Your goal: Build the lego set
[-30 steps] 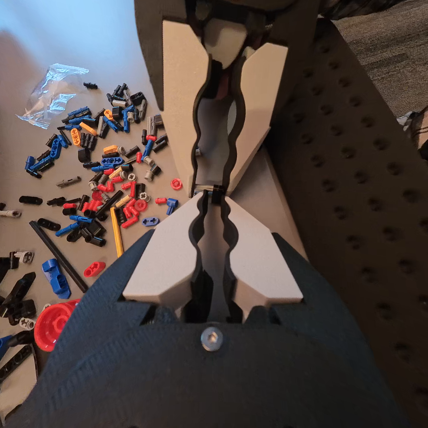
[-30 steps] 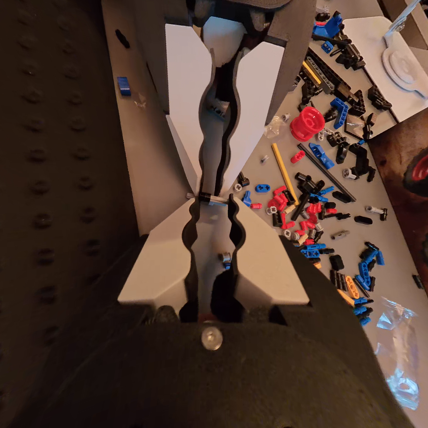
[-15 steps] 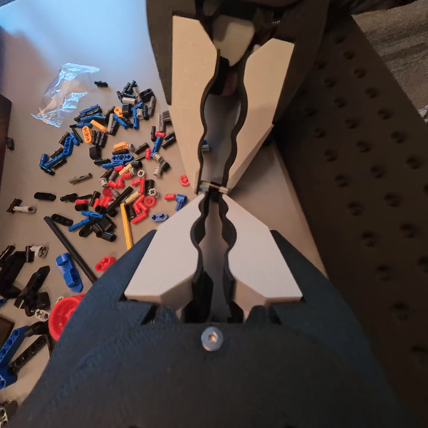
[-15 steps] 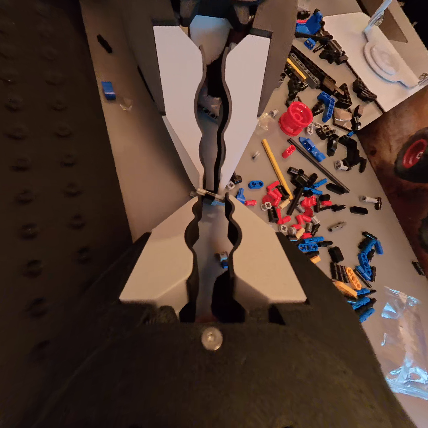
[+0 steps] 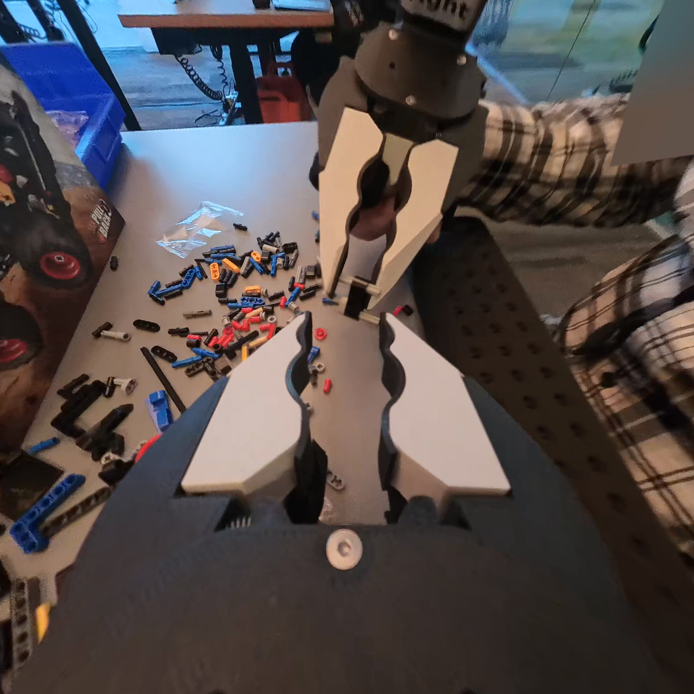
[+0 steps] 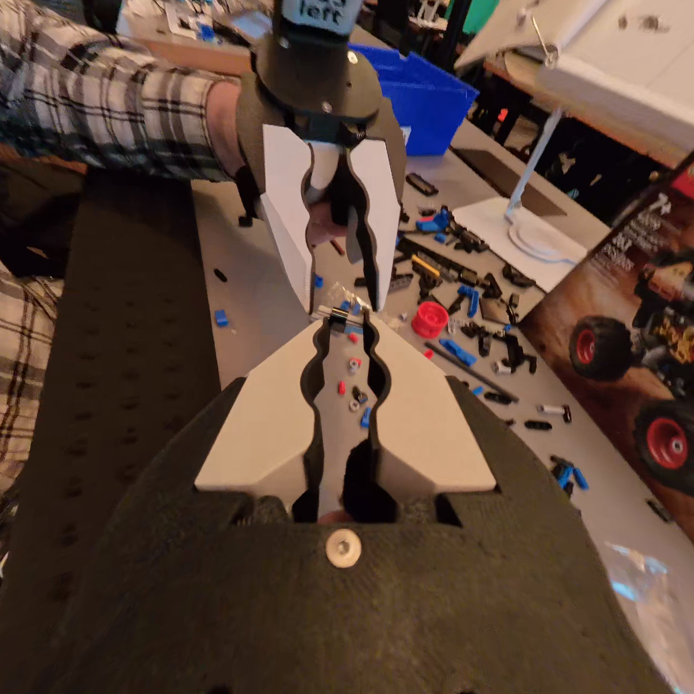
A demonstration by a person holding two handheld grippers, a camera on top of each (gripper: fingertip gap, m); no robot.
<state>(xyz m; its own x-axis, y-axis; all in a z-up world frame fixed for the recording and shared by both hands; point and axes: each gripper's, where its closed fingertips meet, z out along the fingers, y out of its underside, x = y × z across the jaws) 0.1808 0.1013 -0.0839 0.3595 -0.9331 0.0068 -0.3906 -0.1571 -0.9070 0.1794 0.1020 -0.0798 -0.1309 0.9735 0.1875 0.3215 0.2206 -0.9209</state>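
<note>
Black and grey, the small pin assembly (image 5: pixel 357 296) sits pinched at the fingertips of the right gripper (image 5: pixel 353 300), raised over the grey table (image 5: pixel 233 169). Just beside it, the left gripper (image 5: pixel 343 326) has its jaws spread wide and grips nothing. Loose lego pieces (image 5: pixel 240 296) lie scattered on the table, with a clear plastic bag (image 5: pixel 199 233) beyond them and the set's box (image 6: pixel 619 338) at the table's side.

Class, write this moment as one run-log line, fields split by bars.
left gripper: open, empty | right gripper: shut on black-and-grey axle piece | loose parts pile: on table | step: piece held, not yet fitted
</note>
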